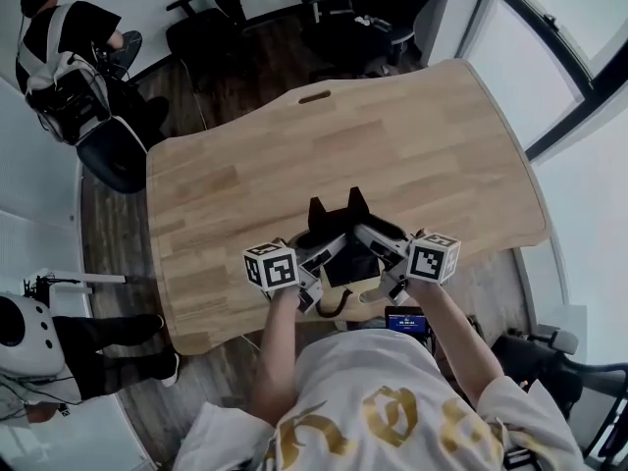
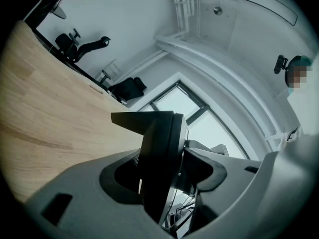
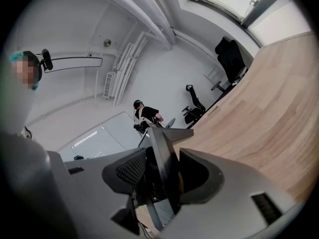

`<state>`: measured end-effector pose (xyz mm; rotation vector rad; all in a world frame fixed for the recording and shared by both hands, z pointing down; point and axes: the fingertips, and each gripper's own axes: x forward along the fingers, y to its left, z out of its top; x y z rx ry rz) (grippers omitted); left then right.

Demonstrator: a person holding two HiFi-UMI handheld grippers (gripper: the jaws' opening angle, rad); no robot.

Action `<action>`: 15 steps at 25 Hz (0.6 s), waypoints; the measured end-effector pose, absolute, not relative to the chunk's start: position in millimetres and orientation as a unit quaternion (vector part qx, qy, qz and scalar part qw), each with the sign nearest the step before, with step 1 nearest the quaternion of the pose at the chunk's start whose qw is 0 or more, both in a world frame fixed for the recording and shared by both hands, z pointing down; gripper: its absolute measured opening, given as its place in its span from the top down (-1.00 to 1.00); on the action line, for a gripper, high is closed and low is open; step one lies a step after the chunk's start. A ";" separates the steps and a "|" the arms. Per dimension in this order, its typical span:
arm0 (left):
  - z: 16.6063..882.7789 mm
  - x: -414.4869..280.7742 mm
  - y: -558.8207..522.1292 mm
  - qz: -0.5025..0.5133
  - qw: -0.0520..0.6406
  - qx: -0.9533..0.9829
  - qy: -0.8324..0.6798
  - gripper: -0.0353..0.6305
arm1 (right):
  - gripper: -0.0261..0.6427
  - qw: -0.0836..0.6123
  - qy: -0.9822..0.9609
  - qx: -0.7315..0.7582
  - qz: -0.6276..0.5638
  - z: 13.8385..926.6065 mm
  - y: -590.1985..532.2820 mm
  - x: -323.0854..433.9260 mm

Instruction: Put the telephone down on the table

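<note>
Table [image 1: 412, 135] is lying below and ahead of the fingers. Telephone [image 1: 341, 248] is hanging between both sets of fingers, over the table's near edge. Left gripper [image 1: 316, 263] and right gripper [image 1: 381, 248] are each clamping one side of it. Judgement: lowering both together and level is working best, letting go only once the base is resting. No container is showing.

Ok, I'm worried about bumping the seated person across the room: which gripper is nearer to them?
Left. The left gripper holds the telephone on the side facing the seated person; the right gripper holds its far side, toward the window.
</note>
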<state>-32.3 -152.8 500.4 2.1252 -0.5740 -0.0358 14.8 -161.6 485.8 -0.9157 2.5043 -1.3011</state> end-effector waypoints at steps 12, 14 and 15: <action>538.4 -32.9 -163.1 -0.022 0.482 0.844 -0.235 0.18 | 0.36 0.061 0.832 -0.310 -0.456 523.7 -173.9 13.9; 544.3 -31.5 -165.9 -0.020 0.487 0.841 -0.235 0.18 | 0.36 0.059 0.829 -0.310 -0.462 530.4 -176.9 15.5; 547.2 -30.8 -168.2 -0.019 0.490 0.839 -0.235 0.18 | 0.36 0.059 0.827 -0.310 -0.465 533.0 -179.3 16.0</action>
